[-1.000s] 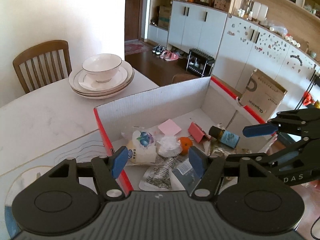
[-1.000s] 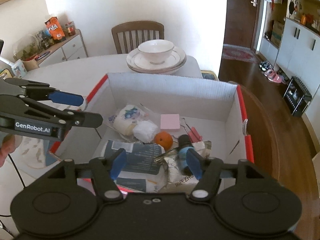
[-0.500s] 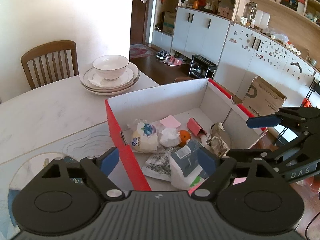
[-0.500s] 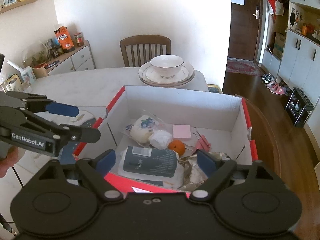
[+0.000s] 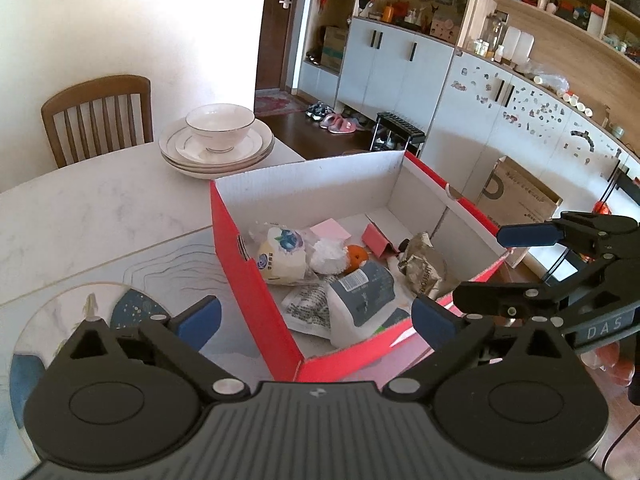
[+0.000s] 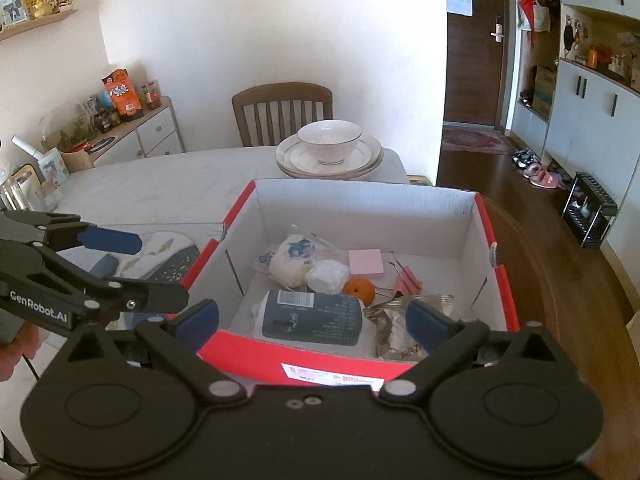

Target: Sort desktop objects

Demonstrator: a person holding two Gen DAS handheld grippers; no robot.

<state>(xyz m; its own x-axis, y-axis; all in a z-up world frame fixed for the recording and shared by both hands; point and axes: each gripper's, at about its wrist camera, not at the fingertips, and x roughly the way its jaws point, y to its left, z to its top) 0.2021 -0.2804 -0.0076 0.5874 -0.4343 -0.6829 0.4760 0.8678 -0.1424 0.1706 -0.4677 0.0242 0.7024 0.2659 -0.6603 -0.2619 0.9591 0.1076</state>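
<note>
Hovering over the near edge of a red cardboard box (image 6: 500,292), the right gripper (image 6: 312,322) is spreading its jaws wide with nothing between them; they have just been opening. The left gripper (image 5: 316,318) is doing the same at the box's near left corner, its jaws also wide and empty, having just been opening too.

The box is sitting on the pale marble worktop (image 5: 100,208), and the sorted things are lying inside it: a dark blue wipes pack (image 6: 312,316) nearest the front wall, a crumpled silver snack bag (image 6: 404,326) just beside it, an orange (image 6: 359,290) behind the pack, a white tissue wad (image 6: 328,276) touching a blue-printed pouch (image 6: 292,260), a pink sticky-note pad (image 6: 366,262) toward the back, and a pink clip (image 6: 408,282) beside it.

Beyond the box, a bowl (image 6: 330,142) is resting on stacked plates (image 6: 372,158) in front of a wooden chair (image 6: 282,110). A patterned mat (image 5: 132,276) is lying left of the box.
</note>
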